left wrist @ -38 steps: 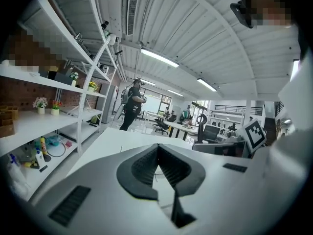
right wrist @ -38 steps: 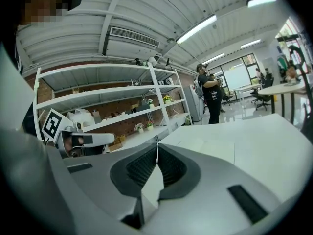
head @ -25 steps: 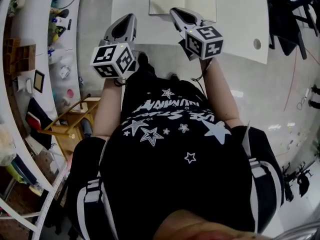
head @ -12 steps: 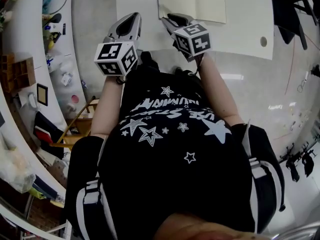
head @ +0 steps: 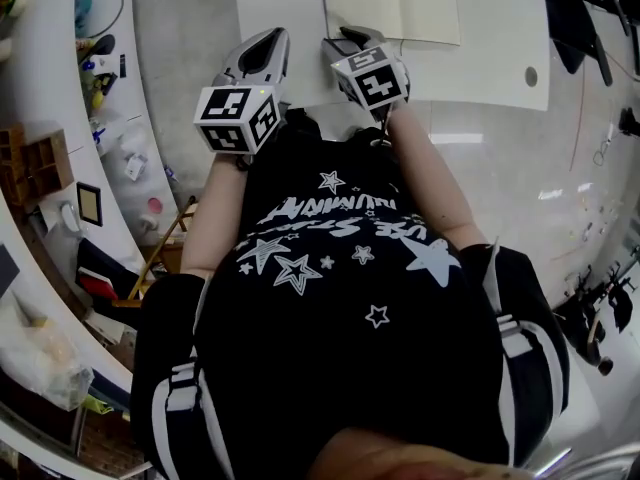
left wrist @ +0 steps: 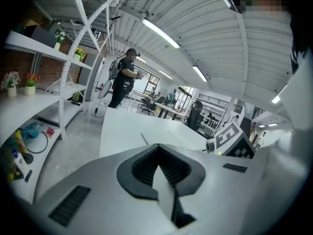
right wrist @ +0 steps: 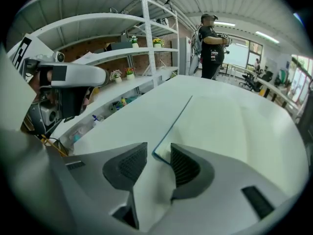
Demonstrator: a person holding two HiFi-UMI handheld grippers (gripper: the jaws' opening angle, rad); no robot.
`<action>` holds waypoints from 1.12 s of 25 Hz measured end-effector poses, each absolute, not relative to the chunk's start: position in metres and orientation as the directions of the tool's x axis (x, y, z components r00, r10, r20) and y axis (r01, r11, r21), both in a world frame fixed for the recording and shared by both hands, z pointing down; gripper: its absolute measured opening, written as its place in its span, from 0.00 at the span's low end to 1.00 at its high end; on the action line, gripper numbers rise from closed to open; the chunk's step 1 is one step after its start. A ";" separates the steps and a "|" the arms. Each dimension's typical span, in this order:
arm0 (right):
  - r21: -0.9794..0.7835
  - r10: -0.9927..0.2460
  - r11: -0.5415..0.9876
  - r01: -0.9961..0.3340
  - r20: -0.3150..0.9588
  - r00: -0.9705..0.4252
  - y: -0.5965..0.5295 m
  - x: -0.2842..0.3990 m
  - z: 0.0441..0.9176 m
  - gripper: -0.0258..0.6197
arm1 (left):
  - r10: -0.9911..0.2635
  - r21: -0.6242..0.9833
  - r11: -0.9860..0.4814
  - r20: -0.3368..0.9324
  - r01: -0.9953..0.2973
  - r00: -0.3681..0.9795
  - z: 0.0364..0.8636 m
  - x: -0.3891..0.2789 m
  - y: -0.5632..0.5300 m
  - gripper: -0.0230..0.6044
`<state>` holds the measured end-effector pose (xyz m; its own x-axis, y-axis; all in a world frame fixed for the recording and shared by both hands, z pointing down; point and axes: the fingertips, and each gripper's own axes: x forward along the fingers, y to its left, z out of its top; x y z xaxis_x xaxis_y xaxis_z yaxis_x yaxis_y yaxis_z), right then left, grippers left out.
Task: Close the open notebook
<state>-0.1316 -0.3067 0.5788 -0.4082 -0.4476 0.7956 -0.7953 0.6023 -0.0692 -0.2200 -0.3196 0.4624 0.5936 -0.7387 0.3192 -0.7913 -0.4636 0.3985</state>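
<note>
Notebook of cream paper (head: 400,3), spread open, lies on the white rectangular table (head: 280,8) at twelve o'clock. The right gripper (right wrist: 157,149) has its jaws opening, the notebook's near corner between them. At eleven o'clock, the left gripper (left wrist: 157,148) is closed and empty.

The head view looks steeply down from high up, past a black shirt (head: 340,268), onto the white table (head: 280,8). The left gripper view sits low, looking almost flat across it. The right gripper view tips down, close to the notebook (right wrist: 230,126). All three see the table.
</note>
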 end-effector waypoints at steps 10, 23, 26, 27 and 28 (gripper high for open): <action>0.081 -0.500 0.585 -0.807 0.819 -0.280 -0.310 -0.130 0.583 0.22 | -0.726 0.405 -0.479 0.315 -0.779 0.611 0.468 -0.228 -0.321 0.05; 0.018 -0.526 0.566 -0.824 0.778 -0.344 -0.311 -0.129 0.566 0.07 | -0.718 0.397 -0.512 0.289 -0.762 0.633 0.459 -0.217 -0.320 0.05; 0.001 -0.537 0.566 -0.824 0.759 -0.368 -0.311 -0.128 0.554 0.07 | -0.719 0.396 -0.520 0.276 -0.757 0.638 0.455 -0.213 -0.321 0.05; -0.009 -0.543 0.564 -0.826 0.750 -0.378 -0.311 -0.127 0.549 0.08 | -0.719 0.396 -0.522 0.273 -0.755 0.640 0.454 -0.211 -0.322 0.05; -0.016 -0.551 0.561 -0.828 0.739 -0.387 -0.311 -0.126 0.543 0.07 | -0.717 0.395 -0.527 0.269 -0.753 0.643 0.452 -0.209 -0.322 0.05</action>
